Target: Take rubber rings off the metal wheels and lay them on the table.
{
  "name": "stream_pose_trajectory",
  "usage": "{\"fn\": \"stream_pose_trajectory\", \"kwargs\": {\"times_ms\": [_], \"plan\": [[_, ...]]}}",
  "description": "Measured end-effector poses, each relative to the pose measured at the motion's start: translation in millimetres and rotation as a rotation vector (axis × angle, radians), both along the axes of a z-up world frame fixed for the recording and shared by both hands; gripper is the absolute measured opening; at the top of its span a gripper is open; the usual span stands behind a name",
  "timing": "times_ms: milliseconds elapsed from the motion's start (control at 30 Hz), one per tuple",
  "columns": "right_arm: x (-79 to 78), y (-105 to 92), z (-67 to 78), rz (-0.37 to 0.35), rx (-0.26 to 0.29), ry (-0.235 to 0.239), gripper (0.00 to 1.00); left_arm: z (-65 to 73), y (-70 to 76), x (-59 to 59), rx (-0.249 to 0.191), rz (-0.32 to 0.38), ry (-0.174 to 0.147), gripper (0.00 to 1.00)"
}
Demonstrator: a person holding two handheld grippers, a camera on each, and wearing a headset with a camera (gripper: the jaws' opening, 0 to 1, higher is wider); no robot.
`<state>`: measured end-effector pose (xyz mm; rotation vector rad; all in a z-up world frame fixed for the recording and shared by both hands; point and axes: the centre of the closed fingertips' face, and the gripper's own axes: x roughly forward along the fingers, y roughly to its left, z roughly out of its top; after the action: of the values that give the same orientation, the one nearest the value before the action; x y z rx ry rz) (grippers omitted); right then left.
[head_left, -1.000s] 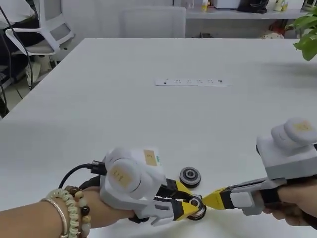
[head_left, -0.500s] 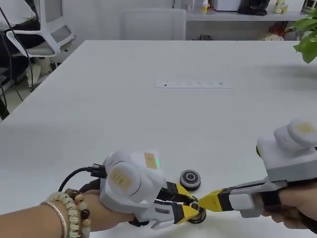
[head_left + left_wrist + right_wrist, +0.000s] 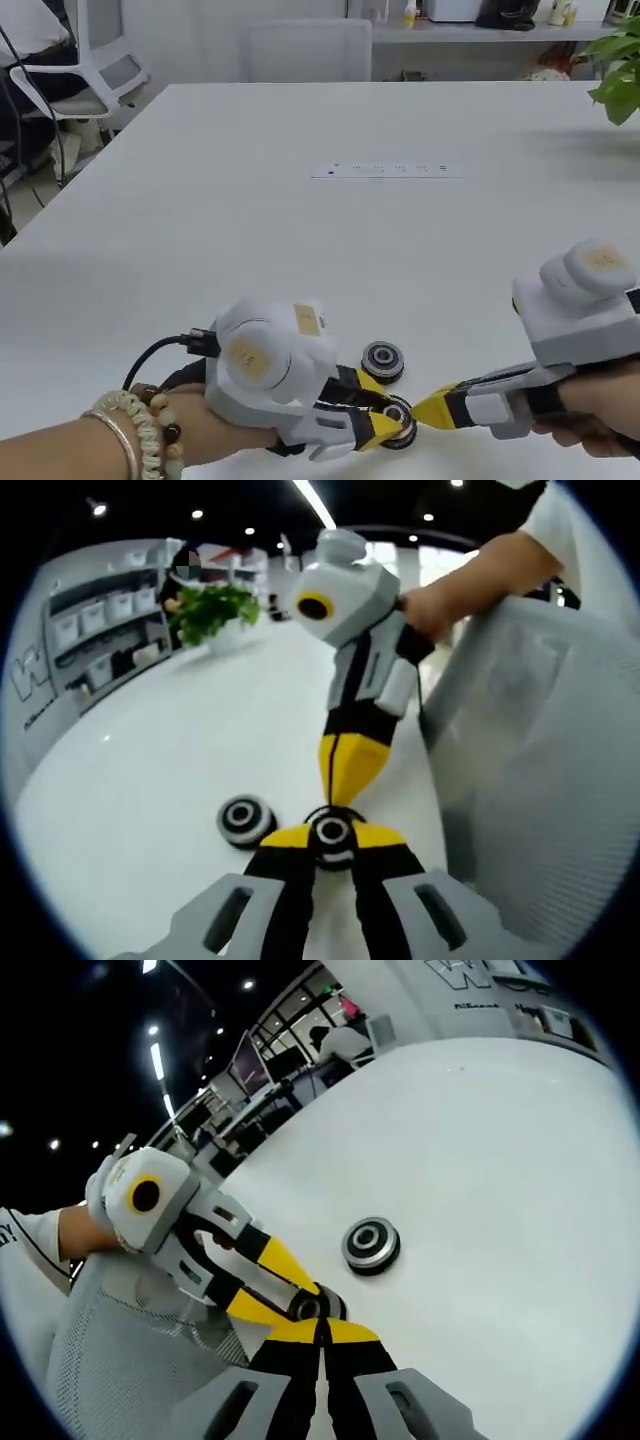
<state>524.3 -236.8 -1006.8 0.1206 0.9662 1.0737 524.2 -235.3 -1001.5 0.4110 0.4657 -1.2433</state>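
Metal wheel (image 3: pixel 397 412) held in my left gripper (image 3: pixel 385 420), low over the near edge of the table (image 3: pixel 300 250)
I see the left's yellow jaws clamped on the wheel's two sides; my right gripper (image 3: pixel 420 410) faces it head-on, jaws drawn narrow, tips at the wheel's rim; I cannot tell whether they pinch anything; a second wheel (image 3: pixel 382 359) lies flat on the table just beside, touched by neither gripper.
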Motion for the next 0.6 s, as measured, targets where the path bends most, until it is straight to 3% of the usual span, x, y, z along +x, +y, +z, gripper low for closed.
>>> {"fn": "stream_pose_trajectory", "kwargs": {"times_ms": [167, 200, 433, 467, 533, 600], "plan": [[2.4, -1.0, 2.5, -0.013, 0.006, 0.001, 0.0, 10.5, -4.2, -5.8, -0.006, -0.047, -0.028, 0.25], [1.3, -1.3, 2.9, -0.013, 0.006, 0.006, 0.0, 15.3, -5.1, -5.4, -0.012, -0.054, -0.046, 0.26], [3.3, -1.7, 7.7, -0.013, 0.018, 0.003, 0.0, 45.3, -6.3, -7.4, -0.067, -0.07, -0.069, 0.47], [3.0, -1.7, 9.1, -0.014, 0.019, 0.002, 0.0, 48.5, -6.0, -9.5, -0.057, -0.091, -0.083, 0.5], [2.0, -2.3, 9.7, -0.012, 0.021, 0.009, 0.0, 50.5, -3.2, -16.2, -0.017, -0.131, -0.071, 0.57], [1.8, -2.9, 10.8, -0.018, 0.025, 0.011, 0.0, 57.2, -2.2, -18.3, -0.012, -0.151, -0.092, 0.58]]}}
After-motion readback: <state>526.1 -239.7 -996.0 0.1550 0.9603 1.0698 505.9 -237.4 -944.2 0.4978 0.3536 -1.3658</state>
